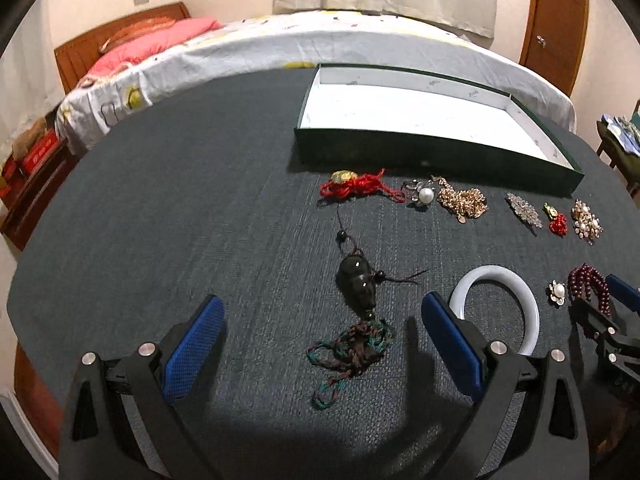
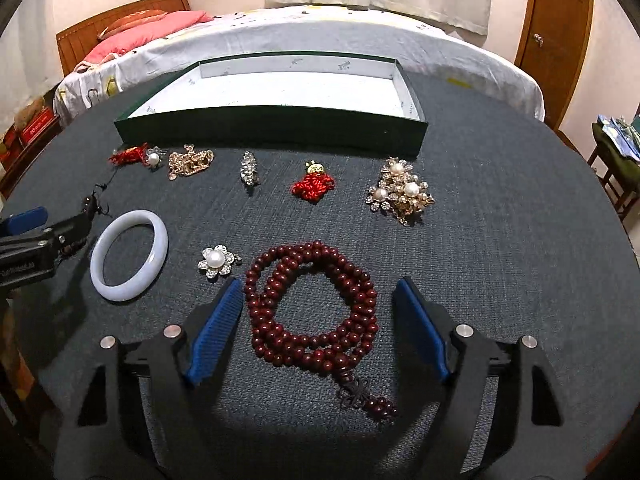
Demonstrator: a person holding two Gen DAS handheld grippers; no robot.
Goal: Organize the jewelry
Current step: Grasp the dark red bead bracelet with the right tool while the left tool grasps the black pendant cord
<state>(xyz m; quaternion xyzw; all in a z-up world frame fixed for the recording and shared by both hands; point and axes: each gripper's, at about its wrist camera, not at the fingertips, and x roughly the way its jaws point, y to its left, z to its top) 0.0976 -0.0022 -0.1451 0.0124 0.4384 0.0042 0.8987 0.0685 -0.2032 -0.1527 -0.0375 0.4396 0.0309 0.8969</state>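
Right wrist view: the right gripper (image 2: pixel 318 316) stands with jaws apart around a coiled dark red bead necklace (image 2: pixel 312 312) on the dark grey woven tablecloth (image 2: pixel 500 260), pads not touching it. Left of it lies a pale round bangle (image 2: pixel 128 256). Farther off sits a shallow green box with white lining (image 2: pixel 272 128), with a white-sheeted bed (image 2: pixel 320 32) and brown wooden door (image 2: pixel 556 40) beyond. The left gripper (image 1: pixel 320 344) gapes over a dark stone pendant on braided cord (image 1: pixel 356 284).
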